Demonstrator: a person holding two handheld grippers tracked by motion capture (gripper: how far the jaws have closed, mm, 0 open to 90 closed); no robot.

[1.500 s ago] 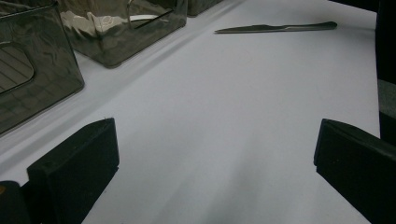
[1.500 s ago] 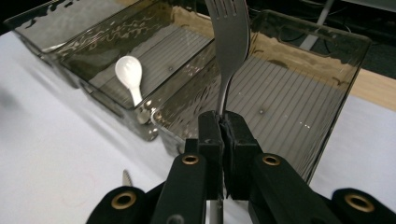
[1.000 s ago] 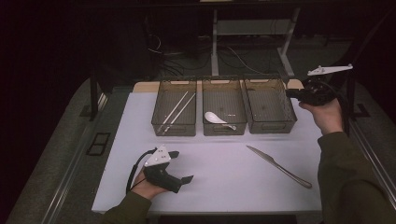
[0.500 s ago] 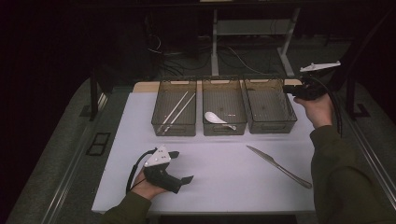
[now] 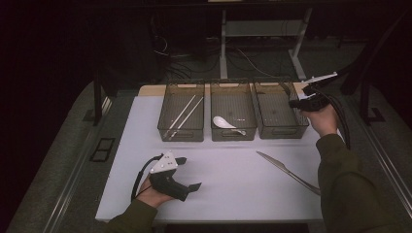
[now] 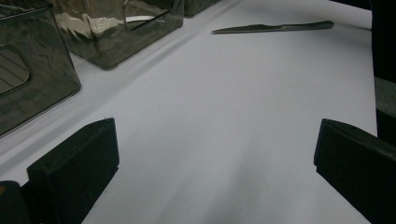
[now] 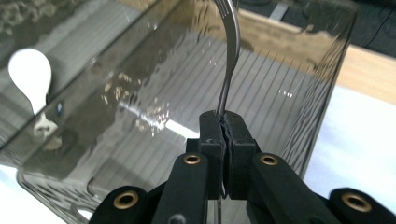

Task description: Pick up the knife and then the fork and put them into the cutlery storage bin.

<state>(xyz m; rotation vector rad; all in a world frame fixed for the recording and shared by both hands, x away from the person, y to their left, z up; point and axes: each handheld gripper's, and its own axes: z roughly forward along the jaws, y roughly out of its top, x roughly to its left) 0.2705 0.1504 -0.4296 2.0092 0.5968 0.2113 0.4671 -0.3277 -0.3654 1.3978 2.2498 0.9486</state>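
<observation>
My right gripper is shut on the handle of a metal fork, which curves up and away over the rightmost clear bin. In the high view that gripper hovers at the right rim of that bin. My left gripper rests on the white table near the front left, open and holding nothing. Its jaws stand wide apart in the left gripper view. A table knife lies on the table at the right front, also visible as the knife far ahead of the left jaws.
Three clear bins stand in a row at the back of the white table. The left bin holds chopsticks and the middle bin holds a white spoon. Dark floor and cables lie beyond.
My right gripper has moved left and slightly down with the fork, from beside the table to the right bin's rim. The left gripper has stayed put.
</observation>
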